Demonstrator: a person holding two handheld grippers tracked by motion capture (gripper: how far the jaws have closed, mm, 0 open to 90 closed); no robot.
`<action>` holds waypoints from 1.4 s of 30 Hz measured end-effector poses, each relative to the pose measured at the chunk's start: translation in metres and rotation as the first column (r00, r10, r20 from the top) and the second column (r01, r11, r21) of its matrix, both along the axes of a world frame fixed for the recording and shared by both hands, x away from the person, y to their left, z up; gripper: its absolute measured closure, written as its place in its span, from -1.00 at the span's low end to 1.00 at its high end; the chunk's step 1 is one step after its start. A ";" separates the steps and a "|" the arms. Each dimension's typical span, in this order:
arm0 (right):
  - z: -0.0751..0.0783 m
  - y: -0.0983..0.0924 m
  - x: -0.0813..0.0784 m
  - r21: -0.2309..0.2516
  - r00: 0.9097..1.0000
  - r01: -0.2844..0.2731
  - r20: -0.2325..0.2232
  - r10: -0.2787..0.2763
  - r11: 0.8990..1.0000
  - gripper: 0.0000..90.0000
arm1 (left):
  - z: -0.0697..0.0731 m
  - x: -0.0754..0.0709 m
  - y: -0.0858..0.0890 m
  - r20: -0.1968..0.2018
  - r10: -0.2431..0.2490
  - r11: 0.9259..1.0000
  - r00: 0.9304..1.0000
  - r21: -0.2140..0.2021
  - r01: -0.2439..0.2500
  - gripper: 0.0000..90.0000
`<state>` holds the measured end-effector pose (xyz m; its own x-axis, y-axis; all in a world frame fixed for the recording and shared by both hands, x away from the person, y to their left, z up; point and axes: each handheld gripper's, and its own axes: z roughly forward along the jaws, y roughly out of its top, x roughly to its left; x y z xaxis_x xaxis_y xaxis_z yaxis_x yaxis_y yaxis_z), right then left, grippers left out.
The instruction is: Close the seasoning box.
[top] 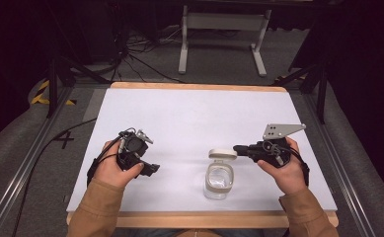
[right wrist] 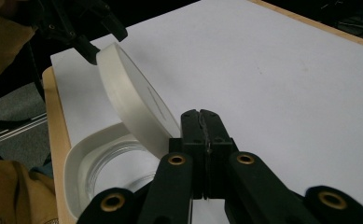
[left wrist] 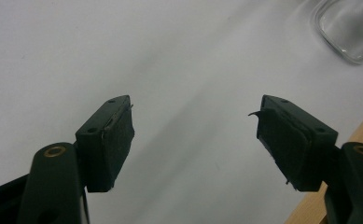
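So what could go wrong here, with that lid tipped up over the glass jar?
The right gripper, jaws shut, props the white lid at a steep tilt; it looks pinched only by its edge, so it could slip and drop onto the glass jar.

The jar stands near the table's front edge, and the left gripper is open and away from it, so a push on the lid might slide or tip the jar.

- Left gripper [top: 152,169], held in the left hand [top: 111,168], rests low with its 2 jaws spread wide apart.
- Right gripper [top: 236,147], in the right hand [top: 283,168], points left, jaws pressed together.
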<state>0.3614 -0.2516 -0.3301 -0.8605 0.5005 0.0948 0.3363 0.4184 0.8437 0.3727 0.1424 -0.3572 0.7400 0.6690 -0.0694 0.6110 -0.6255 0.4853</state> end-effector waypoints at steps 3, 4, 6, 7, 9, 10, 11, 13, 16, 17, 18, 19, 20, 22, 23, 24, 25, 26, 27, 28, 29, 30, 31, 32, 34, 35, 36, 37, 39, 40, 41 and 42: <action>0.001 0.002 -0.003 -0.004 1.000 -0.014 0.002 0.014 1.000 1.00 | 0.000 0.001 -0.002 -0.002 -0.001 1.000 1.000 0.000 0.001 -0.39; 0.001 0.003 -0.004 -0.010 0.999 -0.033 -0.010 0.033 0.999 1.00 | -0.001 0.002 -0.002 0.002 -0.005 1.000 1.000 -0.003 0.005 -0.38; 0.000 0.006 -0.006 -0.030 0.998 -0.062 -0.033 0.061 0.998 1.00 | 0.000 0.002 -0.003 0.001 -0.006 1.000 1.000 0.001 0.006 -0.39; -0.001 0.007 -0.006 -0.037 0.997 -0.073 -0.041 0.071 0.997 1.00 | 0.000 0.002 -0.003 0.001 -0.006 1.000 1.000 0.001 0.006 -0.38; -0.002 0.009 -0.006 -0.049 0.995 -0.086 -0.051 0.083 0.995 1.00 | 0.000 0.003 -0.005 0.001 -0.013 1.000 1.000 -0.002 0.013 -0.39; -0.002 0.010 -0.008 -0.059 0.995 -0.091 -0.052 0.088 0.994 1.00 | 0.000 0.003 -0.005 -0.001 -0.013 1.000 1.000 -0.001 0.013 -0.39; -0.002 0.010 -0.008 -0.059 0.995 -0.092 -0.050 0.089 0.994 1.00 | 0.000 0.004 -0.006 0.000 -0.017 1.000 1.000 -0.002 0.017 -0.39; -0.002 0.010 -0.009 -0.056 0.995 -0.092 -0.047 0.090 0.994 1.00 | 0.001 0.004 -0.007 0.002 -0.019 1.000 1.000 0.000 0.019 -0.39; 0.000 0.008 -0.011 -0.046 0.996 -0.086 -0.041 0.084 0.995 1.00 | 0.001 0.005 -0.007 0.003 -0.023 1.000 1.000 -0.004 0.023 -0.39; 0.001 0.007 -0.012 -0.043 0.996 -0.083 -0.042 0.082 0.996 1.00 | 0.001 0.005 -0.008 0.004 -0.024 1.000 1.000 -0.005 0.024 -0.39; 0.002 0.007 -0.012 -0.038 0.996 -0.082 -0.035 0.080 0.996 1.00 | 0.001 0.005 -0.008 0.005 -0.024 1.000 1.000 -0.003 0.024 -0.39; 0.002 0.007 -0.012 -0.038 0.996 -0.082 -0.035 0.080 0.996 1.00 | 0.001 0.005 -0.008 0.005 -0.024 1.000 1.000 -0.003 0.024 -0.39; 0.002 0.006 -0.012 -0.034 0.997 -0.076 -0.031 0.075 0.996 0.99 | 0.001 0.005 -0.008 0.006 -0.022 1.000 1.000 -0.008 0.022 -0.39; 0.004 0.004 -0.013 -0.011 0.999 -0.045 -0.023 0.045 0.999 0.77 | 0.002 0.006 -0.008 0.006 -0.017 1.000 1.000 -0.009 0.017 -0.38; 0.005 0.001 -0.013 0.004 1.000 -0.020 -0.017 0.020 1.000 0.71 | 0.002 0.006 -0.009 0.010 -0.019 1.000 1.000 -0.011 0.019 -0.38; 0.006 0.000 -0.014 0.011 1.000 -0.005 -0.017 0.005 1.000 0.67 | 0.002 0.007 -0.009 0.018 -0.021 1.000 1.000 -0.016 0.021 -0.38; 0.007 -0.003 -0.014 0.021 1.000 0.015 -0.017 -0.015 1.000 0.62 | 0.002 0.007 -0.009 0.019 -0.018 1.000 1.000 -0.017 0.018 -0.38; 0.008 -0.005 -0.014 0.028 1.000 0.029 -0.008 -0.029 0.999 0.57 | 0.003 0.008 -0.010 0.015 -0.019 1.000 1.000 -0.009 0.019 -0.38; 0.009 -0.008 -0.014 0.033 0.999 0.049 -0.007 -0.048 0.998 0.53 | 0.003 0.008 -0.010 0.016 -0.021 1.000 1.000 -0.010 0.021 -0.37; 0.010 -0.013 -0.014 0.037 0.997 0.082 0.005 -0.082 0.996 0.47 | 0.003 0.010 -0.011 0.018 -0.024 1.000 1.000 -0.014 0.024 -0.37; 0.010 -0.013 -0.014 0.037 0.997 0.082 0.005 -0.082 0.996 0.47 | 0.003 0.010 -0.011 0.018 -0.024 1.000 1.000 -0.014 0.024 -0.37; 0.010 -0.016 -0.014 0.036 0.995 0.099 0.007 -0.100 0.994 0.43 | 0.003 0.011 -0.012 0.021 -0.022 1.000 1.000 -0.020 0.023 -0.37; 0.010 -0.018 -0.015 0.031 0.993 0.118 0.014 -0.119 0.993 0.38 | 0.003 0.012 -0.013 0.018 -0.027 1.000 0.999 -0.016 0.027 -0.37; 0.010 -0.026 -0.015 0.020 0.986 0.160 0.037 -0.161 0.987 0.32 | 0.003 0.014 -0.014 0.020 -0.024 0.999 1.000 -0.021 0.024 -0.36; 0.011 -0.033 -0.016 0.023 0.980 0.193 0.043 -0.194 0.981 0.28 | 0.002 0.016 -0.016 0.021 -0.027 0.999 0.999 -0.025 0.027 -0.36; 0.012 -0.036 -0.016 0.024 0.977 0.210 0.045 -0.211 0.977 0.27 | 0.002 0.016 -0.017 0.017 -0.029 0.999 0.999 -0.023 0.030 -0.36; 0.012 -0.040 -0.015 0.022 0.974 0.223 0.048 -0.224 0.975 0.25 | 0.002 0.016 -0.017 0.017 -0.029 0.999 0.999 -0.023 0.030 -0.36; 0.012 -0.040 -0.015 0.022 0.974 0.223 0.048 -0.224 0.975 0.25 | 0.002 0.016 -0.017 0.012 -0.030 0.999 0.999 -0.024 0.030 -0.36; 0.013 -0.047 -0.015 0.019 0.967 0.252 0.044 -0.253 0.968 0.23 | 0.001 0.017 -0.017 0.012 -0.033 0.999 0.999 -0.029 0.033 -0.35; 0.013 -0.051 -0.014 0.019 0.963 0.266 0.042 -0.266 0.964 0.21 | 0.001 0.017 -0.016 0.011 -0.032 0.999 0.999 -0.033 0.033 -0.35; 0.013 -0.055 -0.013 0.007 0.959 0.278 0.047 -0.278 0.961 0.20 | 0.002 0.017 -0.015 0.008 -0.028 0.999 1.000 -0.030 0.028 -0.36; 0.012 -0.061 -0.012 -0.009 0.954 0.298 0.041 -0.297 0.955 0.18 | 0.001 0.017 -0.013 0.017 -0.019 0.999 1.000 -0.036 0.020 -0.37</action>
